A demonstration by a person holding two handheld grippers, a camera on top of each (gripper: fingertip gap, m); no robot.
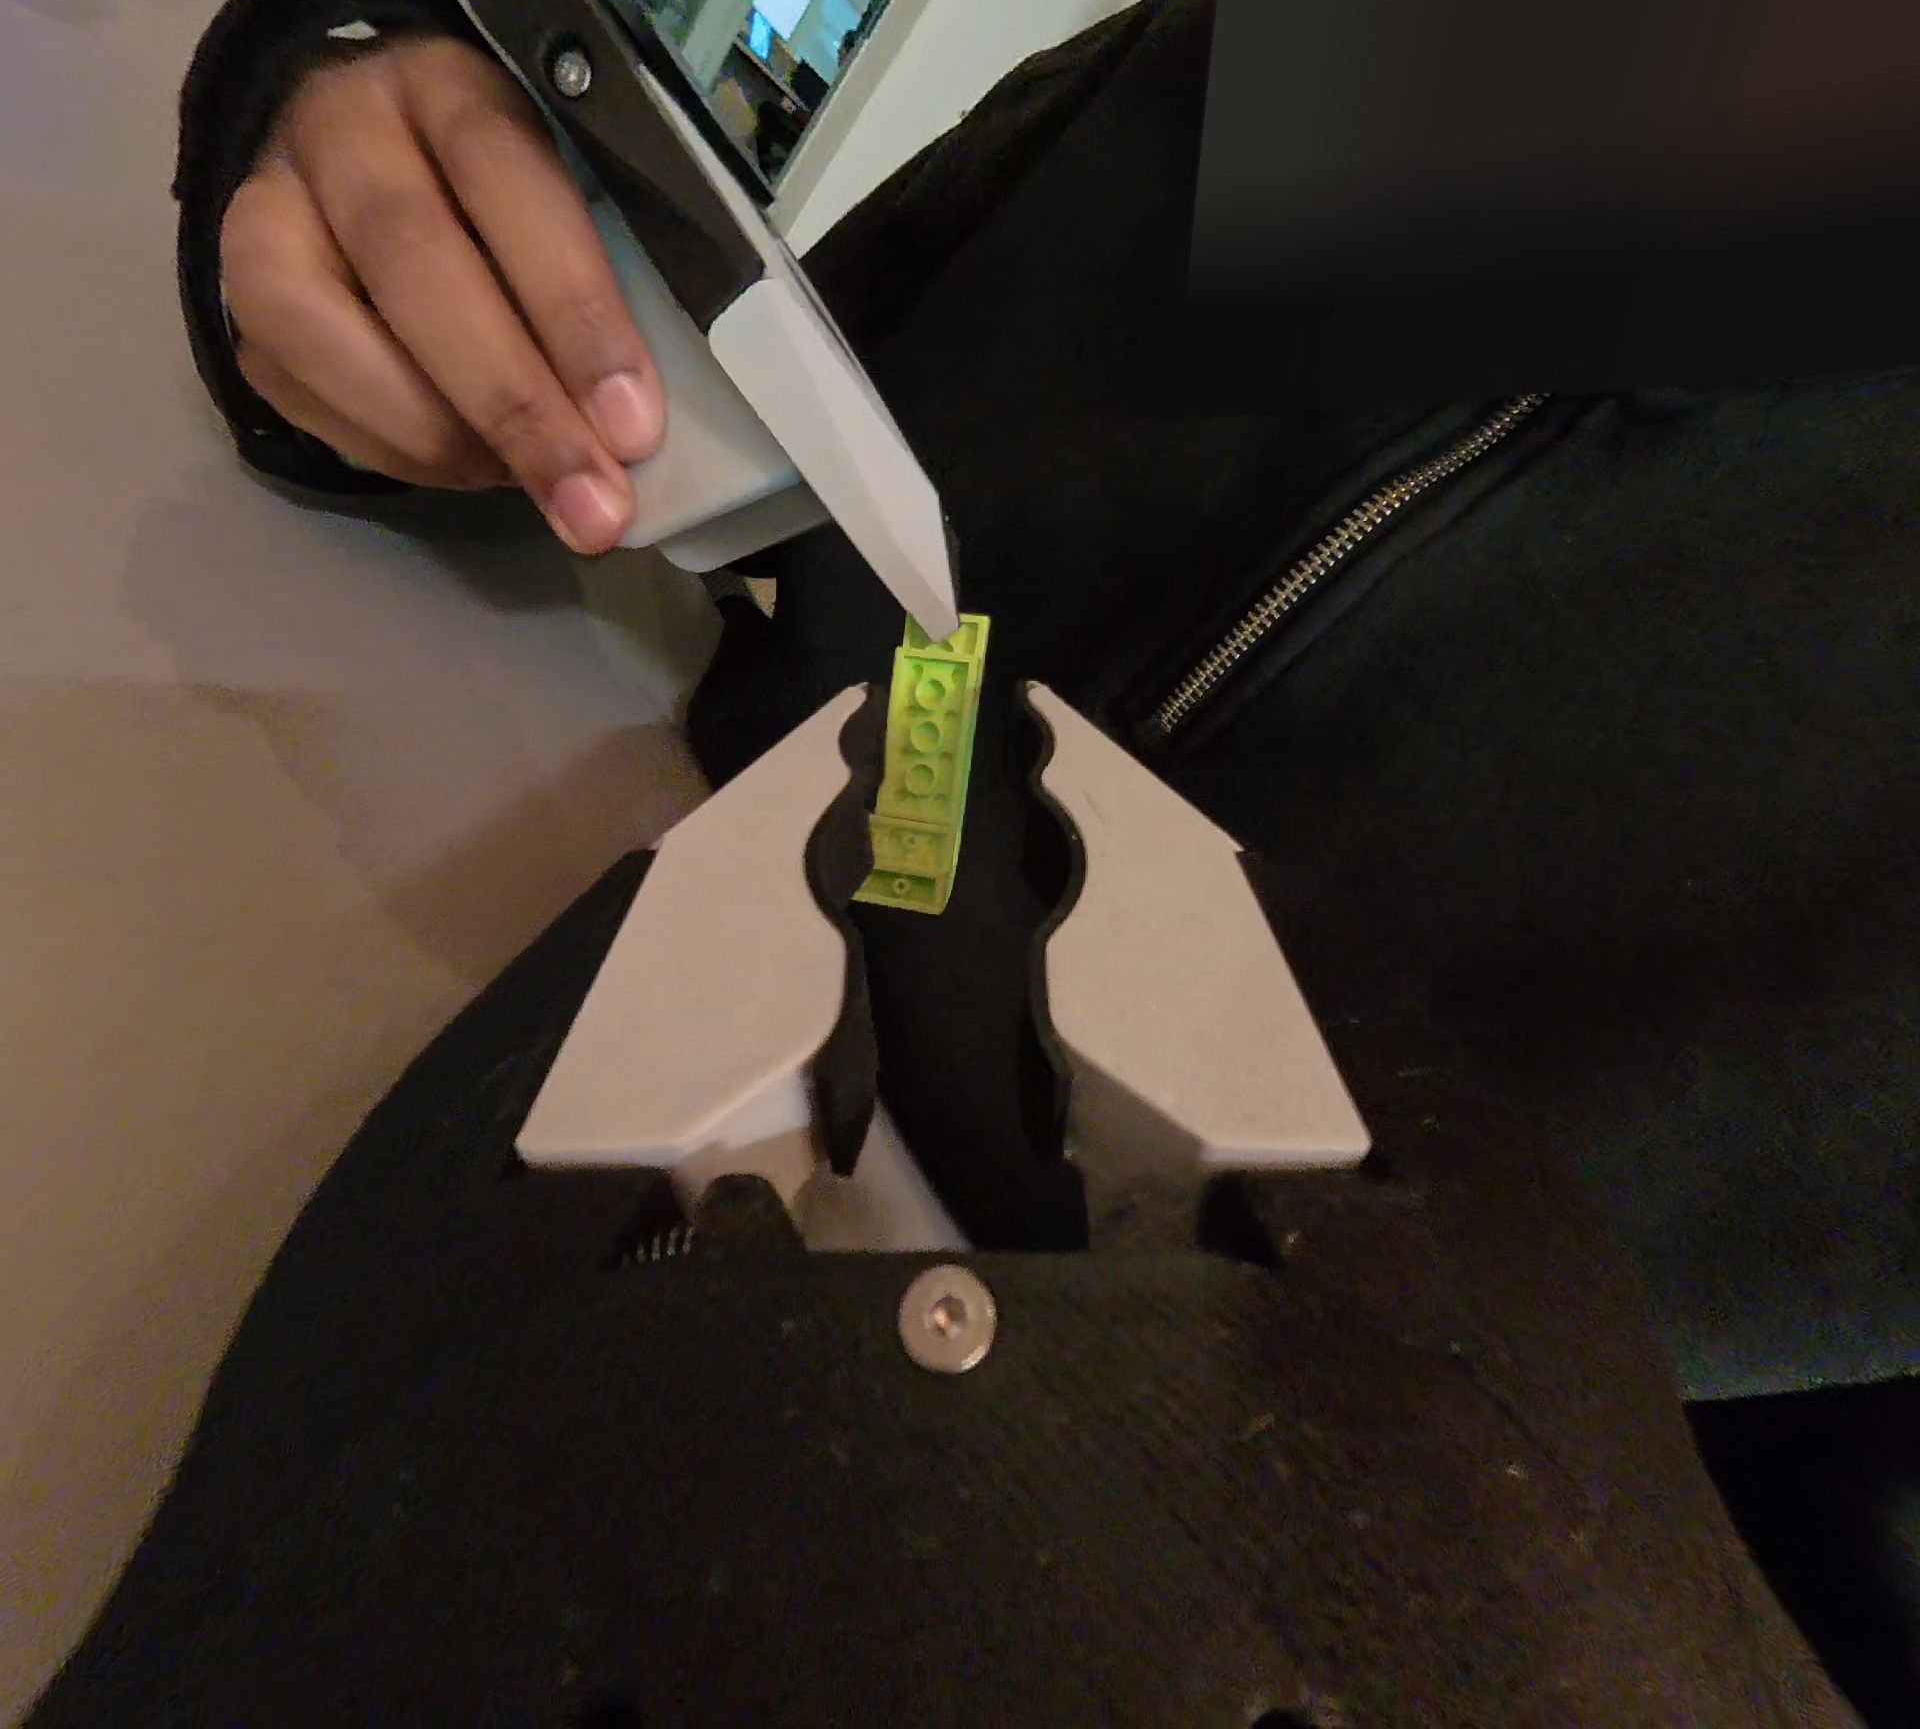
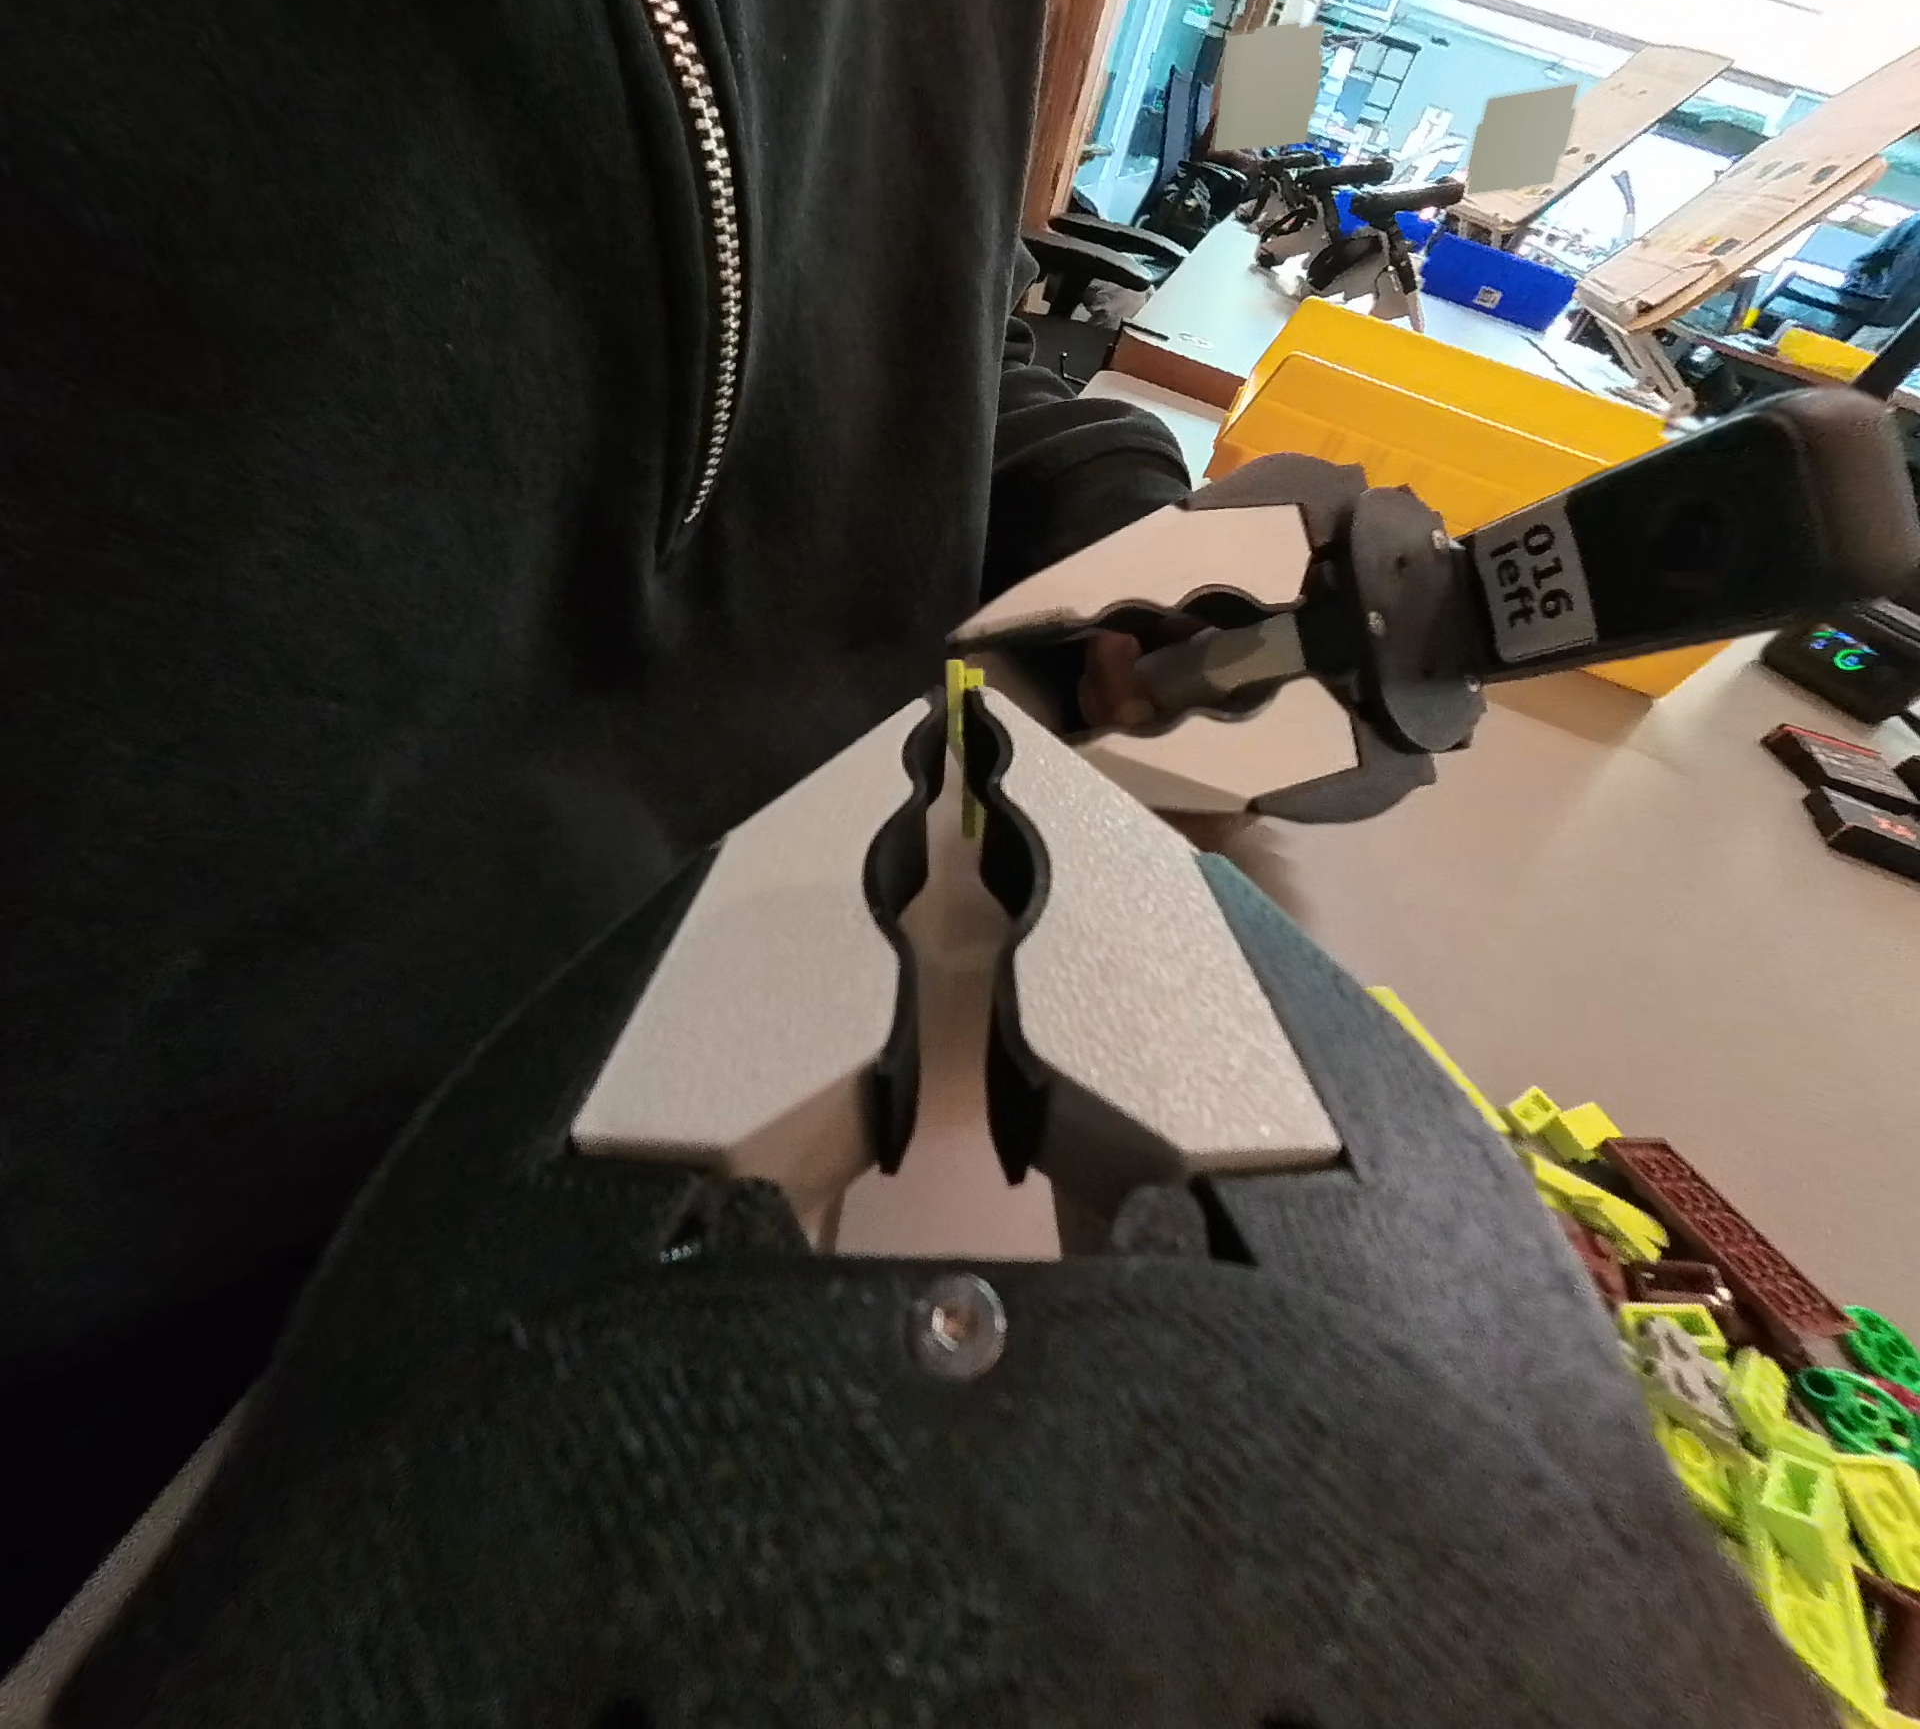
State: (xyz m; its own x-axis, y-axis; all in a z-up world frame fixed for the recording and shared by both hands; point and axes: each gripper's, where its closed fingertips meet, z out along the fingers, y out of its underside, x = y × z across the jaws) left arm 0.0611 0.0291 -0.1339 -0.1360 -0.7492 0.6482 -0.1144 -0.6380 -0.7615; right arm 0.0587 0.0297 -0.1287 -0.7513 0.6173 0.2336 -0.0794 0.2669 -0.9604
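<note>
Left wrist view: lime-green brick strip (image 1: 923, 760) is pinched by the right gripper (image 1: 940, 630), the spread-apart left gripper (image 1: 948, 744) best closed squarely around it.

The brick (image 1: 923, 760) was lime green. The fingers (image 1: 727, 952) were light grey with black wavy pads. The jacket (image 2: 364, 277) was black with a silver zipper (image 2: 696, 152). The bench (image 2: 1558, 900) was beige. The bin (image 2: 1434, 422) was yellow. Loose bricks (image 2: 1787, 1451) at the bench edge were lime, brown and green.
</note>
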